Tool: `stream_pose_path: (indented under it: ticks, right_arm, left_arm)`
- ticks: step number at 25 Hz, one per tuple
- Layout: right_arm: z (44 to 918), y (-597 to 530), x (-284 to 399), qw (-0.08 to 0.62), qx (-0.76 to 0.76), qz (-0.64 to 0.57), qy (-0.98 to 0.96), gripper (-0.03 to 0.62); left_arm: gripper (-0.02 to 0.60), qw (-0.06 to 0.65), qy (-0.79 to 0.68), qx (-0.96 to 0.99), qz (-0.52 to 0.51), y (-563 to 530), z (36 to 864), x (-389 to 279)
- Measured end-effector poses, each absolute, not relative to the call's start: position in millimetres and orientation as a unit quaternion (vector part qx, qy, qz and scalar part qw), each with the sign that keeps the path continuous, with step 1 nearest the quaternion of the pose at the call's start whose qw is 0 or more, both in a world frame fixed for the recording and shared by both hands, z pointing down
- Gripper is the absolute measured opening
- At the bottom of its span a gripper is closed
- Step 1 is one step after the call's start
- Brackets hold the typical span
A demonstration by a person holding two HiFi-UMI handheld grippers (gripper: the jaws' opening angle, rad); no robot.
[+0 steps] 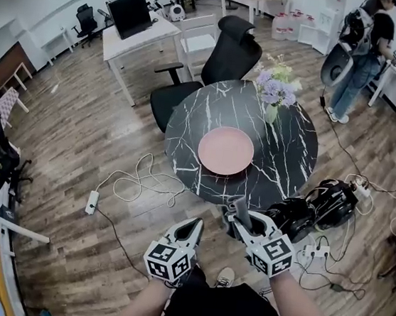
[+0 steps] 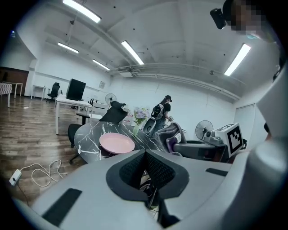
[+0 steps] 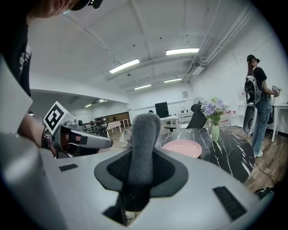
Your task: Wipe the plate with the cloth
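A pink plate (image 1: 225, 151) lies on the round black marble table (image 1: 187, 127), near its front edge; it also shows as the plate (image 2: 116, 143) and the plate (image 3: 182, 148) in the gripper views. My right gripper (image 1: 238, 216) is shut on a grey rolled cloth (image 1: 238, 208), which stands up between its jaws as the cloth (image 3: 143, 139). It hangs just short of the table's near edge. My left gripper (image 1: 194, 224) is shut with nothing in it, beside the right one and off the table; its jaws meet in the left gripper view (image 2: 145, 157).
A vase of purple flowers (image 1: 276, 90) stands at the table's far right. A black office chair (image 1: 220, 62) sits behind the table. Dark bags (image 1: 321, 204) and cables (image 1: 138, 178) lie on the wood floor. A person (image 1: 361, 52) stands at the far right.
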State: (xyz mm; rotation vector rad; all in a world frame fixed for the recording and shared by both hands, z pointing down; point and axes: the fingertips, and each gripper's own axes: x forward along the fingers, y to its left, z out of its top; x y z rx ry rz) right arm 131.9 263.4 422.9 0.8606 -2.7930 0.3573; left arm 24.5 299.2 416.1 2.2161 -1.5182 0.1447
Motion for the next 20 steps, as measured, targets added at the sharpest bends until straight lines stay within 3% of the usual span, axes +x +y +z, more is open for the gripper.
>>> stream_pose_path:
  ticks: [20]
  right_arm:
    - [418.4,212.9,146.3,0.073,0.318,0.125,-0.937,0.106]
  left_arm:
    - [0.018,0.201,-0.554,0.806,0.063,239.6,408.6,20.5]
